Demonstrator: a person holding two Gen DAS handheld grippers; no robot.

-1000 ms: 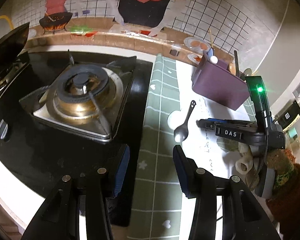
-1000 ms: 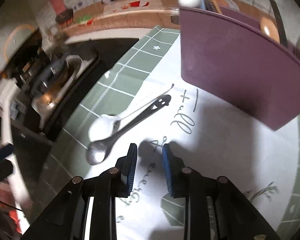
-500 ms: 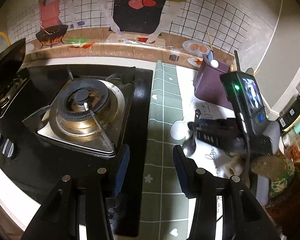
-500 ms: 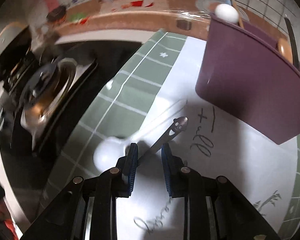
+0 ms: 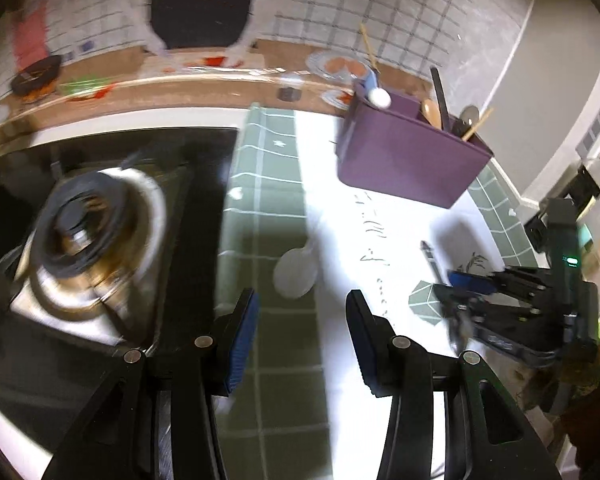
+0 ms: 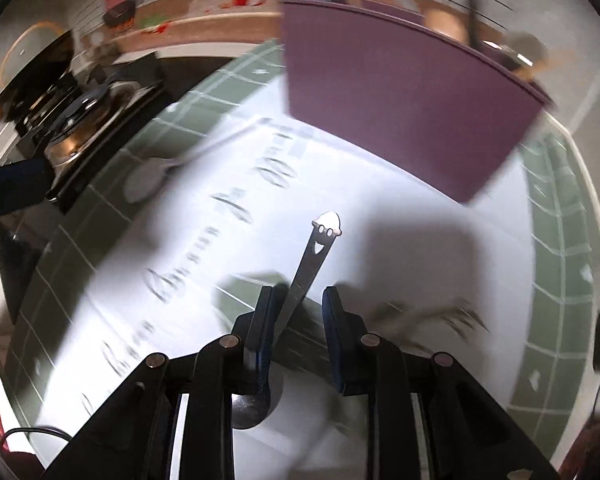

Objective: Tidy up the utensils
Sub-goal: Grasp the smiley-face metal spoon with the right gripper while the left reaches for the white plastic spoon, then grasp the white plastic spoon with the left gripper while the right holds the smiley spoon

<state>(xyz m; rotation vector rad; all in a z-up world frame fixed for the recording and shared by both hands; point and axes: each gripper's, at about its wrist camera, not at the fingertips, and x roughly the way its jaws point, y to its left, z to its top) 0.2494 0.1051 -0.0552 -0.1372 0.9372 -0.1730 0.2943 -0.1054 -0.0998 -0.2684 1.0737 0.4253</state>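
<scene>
While the metal spoon (image 6: pixel 315 254) lay on the mat (image 6: pixel 440 240) beside the white spoon (image 5: pixel 296 270) a second ago, it is now up off the cloth, carried by the right gripper (image 6: pixel 298 316). Its handle, with a little smiley face cut into the tip, points forward toward the purple box (image 6: pixel 400 108), and its bowl sits low under the left finger (image 6: pixel 262 330). The handle lies against that finger's pad while a gap shows to the other finger, so I cannot tell whether the jaws truly pinch it. The white spoon has stayed put on the mat, near the stove (image 5: pixel 88 236).

From the left wrist view the right gripper (image 5: pixel 456 280) shows at the right, lifted and pointing left across the mat, spoon handle sticking out ahead of it, a green light glowing on its body. Earlier it hovered closer to the two spoons; now it has pulled back to the right.

The left gripper (image 5: pixel 302 332) hovers over the mat's green edge, fingers wide apart and holding nothing, the white spoon just ahead of its tips. The view has swung and the stove blurs.

The purple box stands at the back of the mat with wooden and dark utensils poking out. Handwritten script runs across the mat's white centre, too smeared to read.
</scene>
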